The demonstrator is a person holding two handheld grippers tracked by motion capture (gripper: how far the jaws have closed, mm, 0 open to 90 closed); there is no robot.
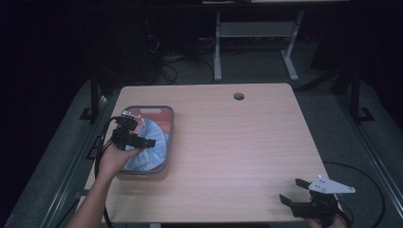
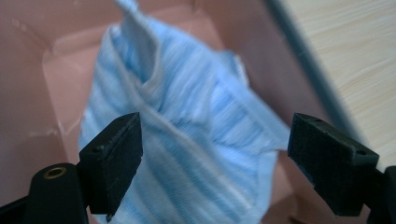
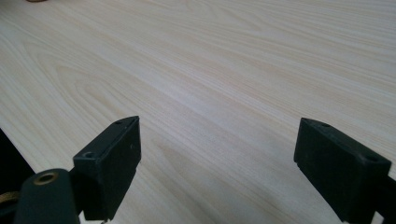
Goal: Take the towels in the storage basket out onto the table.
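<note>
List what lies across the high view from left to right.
Left gripper over the blue striped cloth in the grey bin → bare wooden table with its round hole → right gripper at the near right corner.

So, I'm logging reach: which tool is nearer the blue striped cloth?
Left. The left tool hangs open right over the blue striped cloth in the bin; the right tool sits far across the table.
</note>
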